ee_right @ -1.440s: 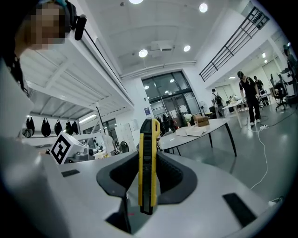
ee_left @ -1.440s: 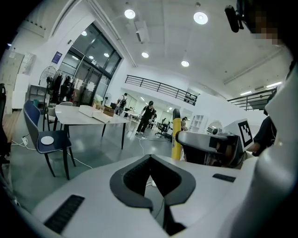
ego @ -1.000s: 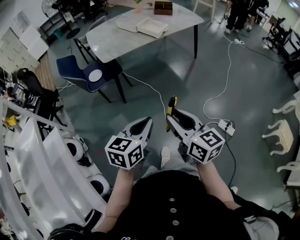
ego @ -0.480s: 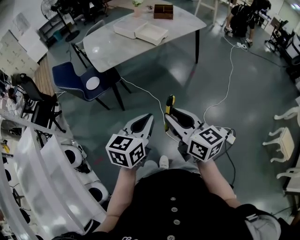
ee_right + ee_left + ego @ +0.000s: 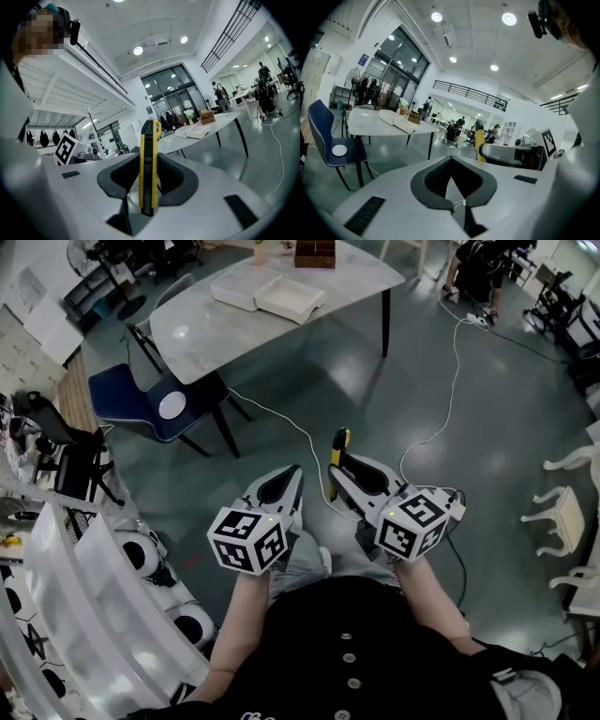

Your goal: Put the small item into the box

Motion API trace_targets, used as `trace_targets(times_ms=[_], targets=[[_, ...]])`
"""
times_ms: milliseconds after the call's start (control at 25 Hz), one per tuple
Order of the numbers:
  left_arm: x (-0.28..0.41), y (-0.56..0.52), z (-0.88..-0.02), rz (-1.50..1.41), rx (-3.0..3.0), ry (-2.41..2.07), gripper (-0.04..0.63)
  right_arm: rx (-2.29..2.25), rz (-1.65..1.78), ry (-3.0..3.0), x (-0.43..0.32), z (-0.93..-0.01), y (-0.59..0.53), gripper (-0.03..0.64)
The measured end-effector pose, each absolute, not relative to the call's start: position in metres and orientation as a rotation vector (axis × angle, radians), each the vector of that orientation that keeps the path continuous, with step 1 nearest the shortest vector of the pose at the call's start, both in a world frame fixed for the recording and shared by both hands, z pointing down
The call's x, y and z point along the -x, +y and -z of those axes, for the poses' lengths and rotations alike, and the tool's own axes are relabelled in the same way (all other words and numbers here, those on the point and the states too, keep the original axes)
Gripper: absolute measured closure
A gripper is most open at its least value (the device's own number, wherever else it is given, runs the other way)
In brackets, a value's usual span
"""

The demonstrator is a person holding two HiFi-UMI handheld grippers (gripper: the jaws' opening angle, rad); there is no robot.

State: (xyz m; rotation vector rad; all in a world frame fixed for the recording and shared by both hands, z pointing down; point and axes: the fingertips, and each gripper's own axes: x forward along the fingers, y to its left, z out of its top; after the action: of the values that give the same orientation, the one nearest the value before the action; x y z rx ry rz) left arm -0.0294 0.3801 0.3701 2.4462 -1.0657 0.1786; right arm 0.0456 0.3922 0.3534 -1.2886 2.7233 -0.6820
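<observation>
Yellow utility knife (image 5: 149,159) stands upright between the jaws of the right gripper (image 5: 345,468). The pads press on its flat sides, and its tip rises past the jaw ends. The left gripper (image 5: 289,479) is empty, its jaw tips brought together. Both hands reach out from the waist side by side on bare forearms. The grippers sit near each other but apart, pointing close to level toward the white table (image 5: 309,329).

The open white box (image 5: 267,292) lies toward the table's far edge, with a brown wooden box (image 5: 314,251) beyond it. Bare grey floor (image 5: 394,381) lies wide between the grippers and the table's near edge. A white cable (image 5: 457,352) trails over it on the right. A blue chair (image 5: 141,401) stands at the table's near left corner. White shelving (image 5: 84,596) crowds the left side, and white chairs (image 5: 562,512) line the right edge.
</observation>
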Motion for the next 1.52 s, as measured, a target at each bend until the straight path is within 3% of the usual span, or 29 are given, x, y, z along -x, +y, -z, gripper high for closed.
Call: trace_targets(times_ms=[440, 1520], targets=[[0.027, 0.299, -0.37, -0.186, -2.471, -1.051, 0.578, 1.313, 0.674, 2.702, -0.054, -0.353, 0.32, 0.497], [0.031, -0.011, -0.373, -0.181, -2.525, -0.91, 0.578, 1.492, 0.635, 2.657, -0.05, -0.359, 0.025, 0.497]])
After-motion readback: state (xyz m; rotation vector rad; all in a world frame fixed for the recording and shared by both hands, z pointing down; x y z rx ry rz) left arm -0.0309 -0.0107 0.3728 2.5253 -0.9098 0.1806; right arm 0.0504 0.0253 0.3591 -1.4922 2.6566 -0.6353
